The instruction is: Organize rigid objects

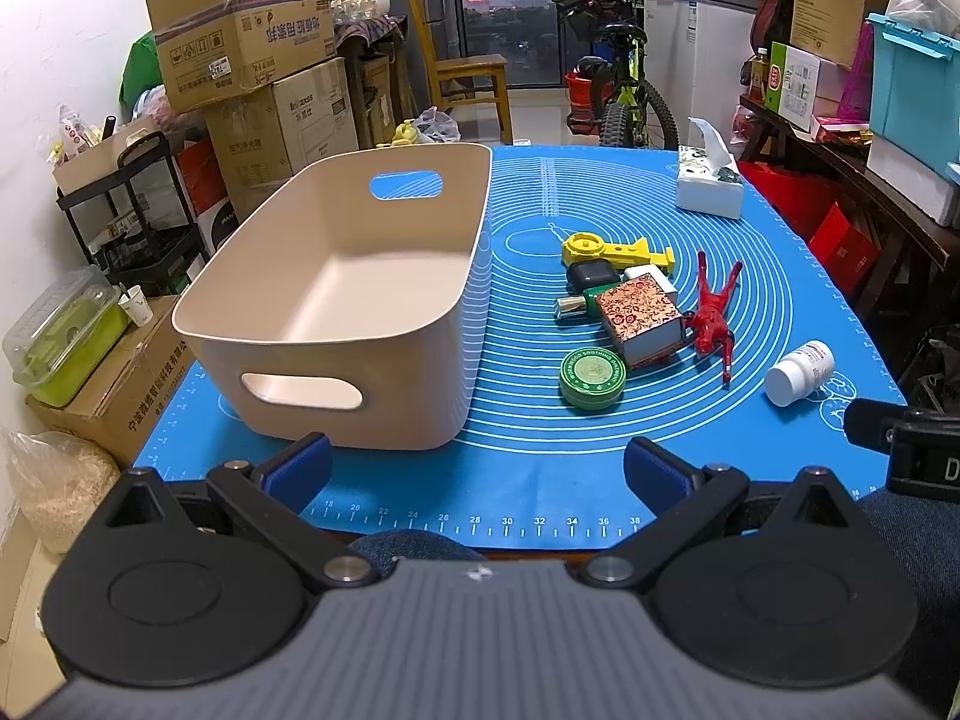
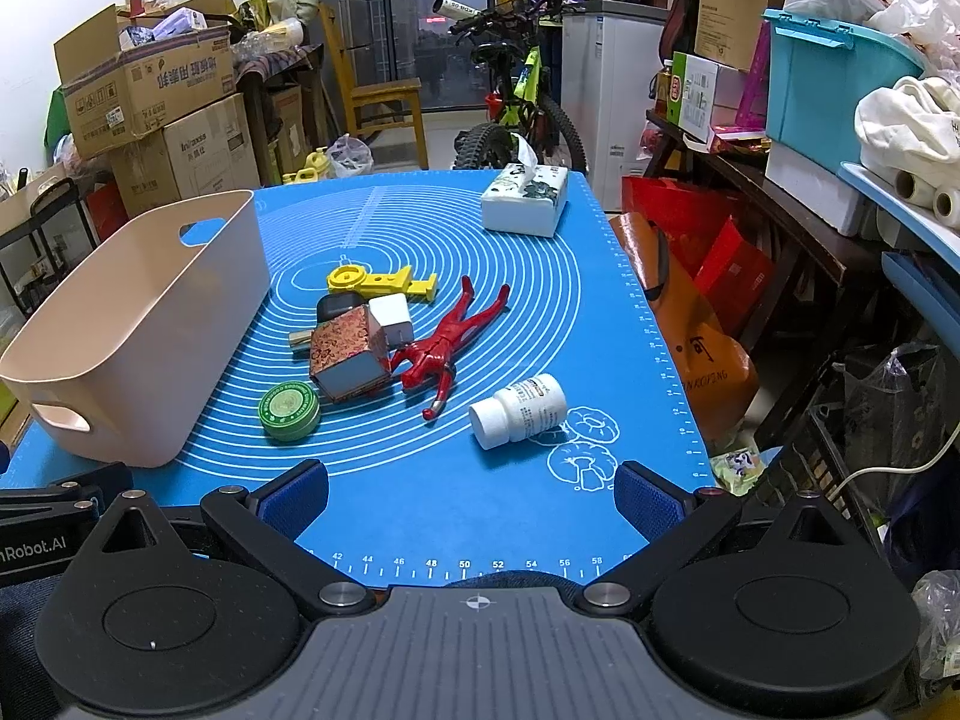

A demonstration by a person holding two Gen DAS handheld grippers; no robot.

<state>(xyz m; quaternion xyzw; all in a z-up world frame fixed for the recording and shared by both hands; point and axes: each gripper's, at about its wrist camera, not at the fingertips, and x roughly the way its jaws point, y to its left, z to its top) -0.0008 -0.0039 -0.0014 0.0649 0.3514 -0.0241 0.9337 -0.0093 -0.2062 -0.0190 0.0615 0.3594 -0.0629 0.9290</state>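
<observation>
An empty beige bin (image 1: 456, 324) (image 2: 150, 330) stands on the left of the blue mat (image 1: 540, 468) (image 2: 420, 498). Right of it lie a green round tin (image 1: 592, 378) (image 2: 288, 410), a patterned box (image 1: 641, 317) (image 2: 348, 352), a red figure (image 1: 714, 315) (image 2: 453, 336), a yellow tool (image 1: 612, 251) (image 2: 378, 283), a black case (image 1: 591, 276), a white block (image 2: 390, 312) and a white pill bottle (image 1: 799, 373) (image 2: 519, 411). My left gripper (image 1: 477, 471) is open and empty at the near mat edge. My right gripper (image 2: 471, 498) is open and empty, short of the bottle.
A tissue box (image 1: 711, 186) (image 2: 527, 199) sits at the mat's far right. Stacked cardboard boxes (image 1: 258, 90) and a cart (image 1: 138, 222) stand left, a bicycle (image 1: 624, 84) and chair behind, cluttered shelves (image 2: 840, 180) and red bags right.
</observation>
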